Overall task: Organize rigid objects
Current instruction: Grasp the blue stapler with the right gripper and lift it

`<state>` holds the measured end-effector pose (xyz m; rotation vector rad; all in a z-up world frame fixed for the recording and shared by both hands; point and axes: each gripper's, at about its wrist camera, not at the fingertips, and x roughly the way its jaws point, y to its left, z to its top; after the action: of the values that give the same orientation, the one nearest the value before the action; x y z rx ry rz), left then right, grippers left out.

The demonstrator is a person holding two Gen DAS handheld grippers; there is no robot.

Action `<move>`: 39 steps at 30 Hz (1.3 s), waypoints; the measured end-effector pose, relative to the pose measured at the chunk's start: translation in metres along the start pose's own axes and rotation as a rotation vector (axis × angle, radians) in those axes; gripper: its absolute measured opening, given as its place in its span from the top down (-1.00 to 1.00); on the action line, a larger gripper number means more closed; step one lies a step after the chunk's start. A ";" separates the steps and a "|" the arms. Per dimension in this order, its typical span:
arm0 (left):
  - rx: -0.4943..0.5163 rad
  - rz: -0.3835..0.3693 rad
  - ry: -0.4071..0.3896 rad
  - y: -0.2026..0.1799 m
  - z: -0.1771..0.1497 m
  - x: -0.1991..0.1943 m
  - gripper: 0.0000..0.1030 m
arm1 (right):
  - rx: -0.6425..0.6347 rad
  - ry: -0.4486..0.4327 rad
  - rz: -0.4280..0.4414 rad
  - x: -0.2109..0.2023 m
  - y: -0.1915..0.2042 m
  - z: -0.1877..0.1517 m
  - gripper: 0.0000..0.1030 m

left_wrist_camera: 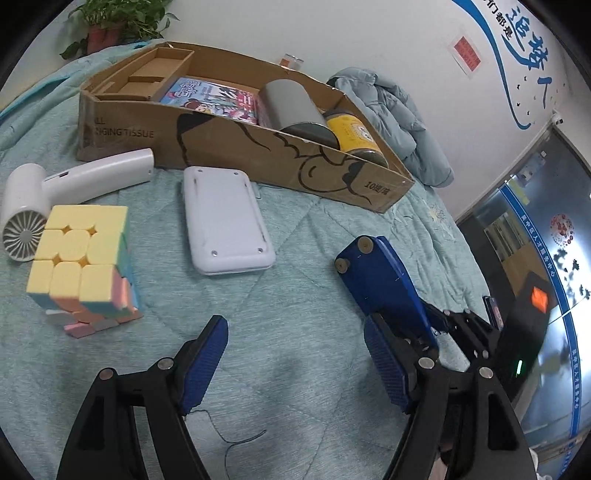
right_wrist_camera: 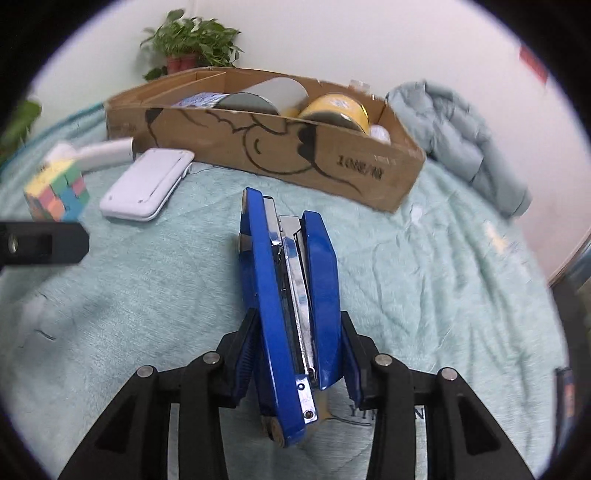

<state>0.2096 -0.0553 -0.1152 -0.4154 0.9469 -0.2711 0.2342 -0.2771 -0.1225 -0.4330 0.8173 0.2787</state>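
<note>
**Right claw clamps blue stapler as left claw waits open over the bed**

The right claw [right_wrist_camera: 297, 354] points downward at a slant over a pale green quilt [right_wrist_camera: 424, 288], its two blue pads pressed against the flanks of a blue stapler [right_wrist_camera: 288, 295]. The stapler lies on edge between the pads, its chrome magazine showing between the blue top and base, its nose aimed at the cardboard box [right_wrist_camera: 266, 147] beyond.

The left claw [left_wrist_camera: 295, 365], likewise tilted down toward the quilt, stands wide open with nothing between its fingers [left_wrist_camera: 205, 362]; only bedding and a loose dark thread [left_wrist_camera: 236, 435] lie beneath it. In its view the stapler and the other claw appear just off its right finger.

On the quilt to the left rest a pastel puzzle cube [left_wrist_camera: 83, 266], a white hair dryer [left_wrist_camera: 74, 188] and a white flat case [left_wrist_camera: 225, 221], the case lying just in front of the box. The box holds a colourful booklet [left_wrist_camera: 210, 98], a grey cylinder [left_wrist_camera: 295, 107] and a yellow-labelled jar [left_wrist_camera: 354, 138]. Its side reads "GING TISSUE", with a black cartoon outline and a printed "10" followed by characters too small to read. A potted plant [left_wrist_camera: 107, 22] stands behind; a padded jacket [left_wrist_camera: 402, 122] lies crumpled by the wall. Blue Chinese lettering on the wall is only partly legible.
</note>
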 end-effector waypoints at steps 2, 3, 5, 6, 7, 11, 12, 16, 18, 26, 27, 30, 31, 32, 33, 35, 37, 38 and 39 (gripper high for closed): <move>-0.020 0.007 0.008 0.006 0.001 0.000 -0.56 | -0.076 -0.046 0.020 -0.015 0.022 -0.007 0.07; -0.031 0.000 0.015 0.010 0.001 0.000 -0.56 | -0.089 -0.071 0.056 -0.021 0.027 -0.011 -0.11; -0.043 -0.014 0.033 0.014 0.001 0.001 -0.56 | -0.079 -0.176 0.148 -0.044 0.030 -0.020 -0.18; -0.042 -0.019 0.040 0.015 0.001 0.002 -0.56 | -0.052 -0.216 0.177 -0.053 0.027 -0.024 -0.30; -0.036 -0.023 0.047 0.015 0.001 0.003 -0.56 | -0.014 -0.238 0.192 -0.060 0.022 -0.026 -0.42; -0.033 -0.059 0.083 0.010 0.001 0.013 -0.56 | 0.124 -0.178 0.267 -0.050 0.004 -0.027 -0.63; -0.039 -0.071 0.098 0.009 0.000 0.017 -0.56 | 0.131 -0.149 0.289 -0.041 0.005 -0.026 -0.63; -0.042 -0.099 0.127 0.006 -0.001 0.027 -0.56 | 0.153 -0.093 0.394 -0.036 0.015 -0.031 -0.61; -0.043 -0.111 0.133 0.006 -0.001 0.029 -0.56 | 0.142 -0.069 0.369 -0.030 0.023 -0.026 -0.35; -0.029 -0.119 0.146 -0.003 -0.002 0.032 -0.56 | 0.173 -0.015 0.350 -0.022 0.032 -0.025 -0.02; -0.027 -0.119 0.148 -0.004 -0.002 0.033 -0.56 | 0.205 -0.006 0.372 -0.020 0.028 -0.026 -0.02; 0.009 -0.082 0.155 -0.013 -0.005 0.037 -0.56 | 0.294 0.021 0.419 -0.017 0.017 -0.026 0.15; 0.020 -0.084 0.159 -0.015 -0.005 0.038 -0.56 | 0.330 0.037 0.440 -0.018 0.015 -0.027 0.15; 0.024 -0.098 0.166 -0.016 -0.005 0.039 -0.56 | 0.359 0.046 0.464 -0.018 0.013 -0.028 0.15; 0.019 -0.122 0.177 -0.018 -0.006 0.041 -0.56 | 0.368 0.052 0.471 -0.019 0.012 -0.029 0.15; 0.031 -0.114 0.171 -0.021 -0.007 0.042 -0.56 | 0.376 0.051 0.471 -0.020 0.012 -0.029 0.15; 0.058 -0.094 0.181 -0.026 -0.007 0.043 -0.49 | 0.384 0.051 0.469 -0.019 0.012 -0.028 0.15; 0.059 -0.091 0.183 -0.026 -0.007 0.044 -0.42 | 0.388 0.051 0.467 -0.019 0.012 -0.027 0.15; 0.052 -0.089 0.189 -0.025 -0.006 0.044 -0.40 | 0.396 0.051 0.468 -0.019 0.011 -0.027 0.15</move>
<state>0.2285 -0.0966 -0.1385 -0.3892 1.1050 -0.4212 0.2004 -0.2817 -0.1276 0.1297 0.9937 0.5270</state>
